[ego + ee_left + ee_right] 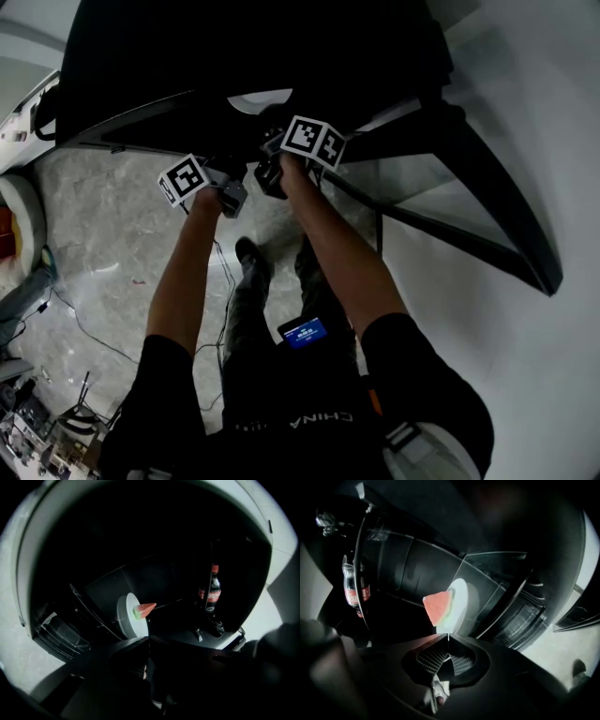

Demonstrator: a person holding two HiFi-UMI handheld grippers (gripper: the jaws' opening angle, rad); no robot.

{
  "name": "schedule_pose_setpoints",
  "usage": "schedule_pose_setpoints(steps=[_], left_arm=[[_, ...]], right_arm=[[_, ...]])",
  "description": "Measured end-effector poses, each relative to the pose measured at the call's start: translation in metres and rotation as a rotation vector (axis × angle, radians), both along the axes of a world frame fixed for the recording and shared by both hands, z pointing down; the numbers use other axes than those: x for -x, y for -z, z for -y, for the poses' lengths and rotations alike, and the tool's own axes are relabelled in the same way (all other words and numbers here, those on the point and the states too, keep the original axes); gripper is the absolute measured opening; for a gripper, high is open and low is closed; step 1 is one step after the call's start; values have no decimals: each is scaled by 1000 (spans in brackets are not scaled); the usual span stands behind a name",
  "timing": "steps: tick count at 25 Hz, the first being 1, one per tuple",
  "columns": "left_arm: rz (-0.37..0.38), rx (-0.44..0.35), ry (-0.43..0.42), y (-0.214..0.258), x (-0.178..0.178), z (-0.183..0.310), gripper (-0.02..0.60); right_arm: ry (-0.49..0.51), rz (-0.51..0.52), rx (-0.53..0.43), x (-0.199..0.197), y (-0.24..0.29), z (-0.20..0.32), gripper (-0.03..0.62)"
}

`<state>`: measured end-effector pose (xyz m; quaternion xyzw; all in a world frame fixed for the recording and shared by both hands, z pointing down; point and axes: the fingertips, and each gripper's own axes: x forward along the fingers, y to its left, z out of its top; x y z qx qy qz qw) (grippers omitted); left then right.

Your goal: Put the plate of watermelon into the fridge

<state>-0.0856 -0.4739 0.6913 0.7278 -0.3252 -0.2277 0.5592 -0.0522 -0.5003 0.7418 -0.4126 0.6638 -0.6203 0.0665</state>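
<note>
Both arms reach into the dark fridge (234, 56). The left gripper (148, 638) has its jaws together on the rim of the white plate (125, 618). The right gripper (448, 637) is pinched tight on the rim as well, from the other side. One wedge of watermelon (437, 607) sits on the plate.

A cola bottle (213, 588) stands in the gloom, and the plate hangs off to the bottle's side, well apart from it. The clear drawer (520, 616) lies beyond the plate, away from the bottle. A glass shelf (492, 566) shows there too. It is too dark to tell whether the plate rests on anything yet.

This looks like the carry-in, with the set-down to come. To do it well, both hands should travel as one. If either runs ahead, the rim twists in those thin grips. The plate needs to stay flat so the wedge cannot slide. It should steer wide of the bottle and come down gently. Neither side should let go until the shelf is clearly bearing the weight.
</note>
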Motion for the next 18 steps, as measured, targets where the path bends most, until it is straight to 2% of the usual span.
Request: schedule_pose_setpoints(steps=[4,7,13,18], left_arm=[[-13,-14,-9,6,-5,-21,12],[-41,-16,-12,17,-10,-38,12],[-64,-36,-29,69,-10,-69,12],[-74,-72,-48,118,-9,-92,12]], right_arm=[[32,-30,-24,-11,2,-20,18],[93,-83,-57,-14,12,-37,18],[182,-122,-94,-9,66,-75,18],[259,-173,-172,-21,119,-111,19]])
